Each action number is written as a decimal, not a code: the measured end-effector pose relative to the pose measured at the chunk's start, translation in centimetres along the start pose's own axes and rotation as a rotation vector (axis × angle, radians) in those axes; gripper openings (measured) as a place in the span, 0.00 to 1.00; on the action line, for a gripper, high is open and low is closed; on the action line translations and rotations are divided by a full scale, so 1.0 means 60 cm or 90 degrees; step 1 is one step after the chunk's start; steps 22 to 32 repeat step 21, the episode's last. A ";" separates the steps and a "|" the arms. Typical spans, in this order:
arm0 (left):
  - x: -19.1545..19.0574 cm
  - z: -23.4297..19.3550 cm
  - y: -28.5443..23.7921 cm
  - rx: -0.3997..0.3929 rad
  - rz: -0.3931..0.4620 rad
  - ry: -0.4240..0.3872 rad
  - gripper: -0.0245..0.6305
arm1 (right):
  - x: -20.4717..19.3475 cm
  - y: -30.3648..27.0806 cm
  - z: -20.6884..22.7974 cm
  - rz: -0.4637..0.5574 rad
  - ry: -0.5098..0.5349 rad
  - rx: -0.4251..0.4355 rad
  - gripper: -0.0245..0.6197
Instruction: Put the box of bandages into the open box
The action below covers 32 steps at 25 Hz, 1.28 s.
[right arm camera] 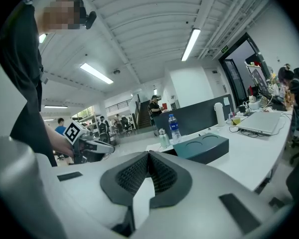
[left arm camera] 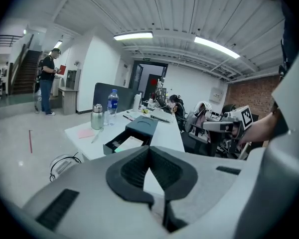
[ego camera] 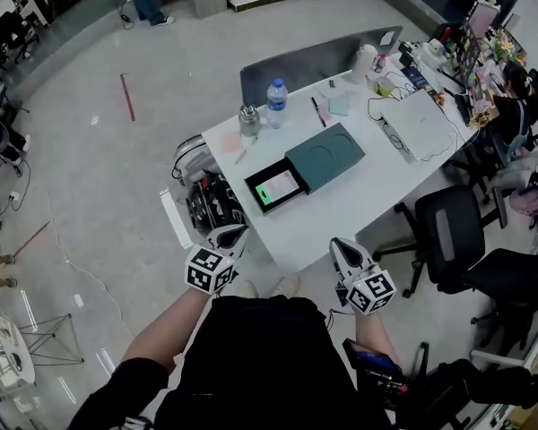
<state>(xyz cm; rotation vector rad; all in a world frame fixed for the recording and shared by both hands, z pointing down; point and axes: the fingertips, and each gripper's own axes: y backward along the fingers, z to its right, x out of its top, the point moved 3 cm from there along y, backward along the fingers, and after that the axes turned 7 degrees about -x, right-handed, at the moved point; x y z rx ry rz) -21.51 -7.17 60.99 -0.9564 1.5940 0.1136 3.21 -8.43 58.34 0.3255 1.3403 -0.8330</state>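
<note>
Apparently looks done | bandage box [ego camera: 278,189]: in open box [ego camera: 254,193], 12 o'clock of grippers | lid [ego camera: 326,155]: 2 o'clock of it | left gripper [ego camera: 232,236] & right gripper [ego camera: 341,245]: clenched, empty, 6 o'clock off table [ego camera: 359,195] | to do: prob. nil

Smooth matt white bench [ego camera: 377,182], matt teal box lid [ego camera: 325,155], brushed metal flask [ego camera: 248,121], clear glossy plastic water bottle [ego camera: 277,103], polished reflective floor [ego camera: 90,195], matt grey plastic left tool [left arm camera: 149,151] and right tool [right arm camera: 148,154] with ribbed black pads.
</note>
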 end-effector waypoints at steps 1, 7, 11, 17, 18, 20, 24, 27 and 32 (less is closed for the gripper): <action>-0.008 0.000 0.010 -0.002 0.001 0.002 0.05 | -0.005 0.003 -0.013 -0.001 -0.003 -0.001 0.08; -0.032 0.012 0.049 -0.025 0.013 0.017 0.05 | -0.023 0.020 -0.071 -0.005 -0.008 -0.013 0.08; -0.032 0.026 0.070 -0.042 0.015 0.013 0.05 | -0.018 0.032 -0.097 -0.002 -0.007 -0.025 0.08; -0.052 0.028 0.081 -0.061 0.018 0.008 0.05 | -0.032 0.036 -0.121 0.008 -0.003 -0.043 0.08; -0.052 0.030 0.085 -0.064 0.018 0.007 0.05 | -0.030 0.039 -0.126 0.009 -0.002 -0.045 0.08; -0.051 0.036 0.093 -0.068 0.017 0.005 0.05 | -0.025 0.044 -0.135 0.012 -0.001 -0.048 0.08; -0.050 0.039 0.098 -0.070 0.017 0.004 0.05 | -0.022 0.047 -0.140 0.014 -0.001 -0.049 0.08; -0.050 0.039 0.098 -0.070 0.017 0.004 0.05 | -0.022 0.047 -0.140 0.014 -0.001 -0.049 0.08; -0.050 0.039 0.098 -0.070 0.017 0.004 0.05 | -0.022 0.047 -0.140 0.014 -0.001 -0.049 0.08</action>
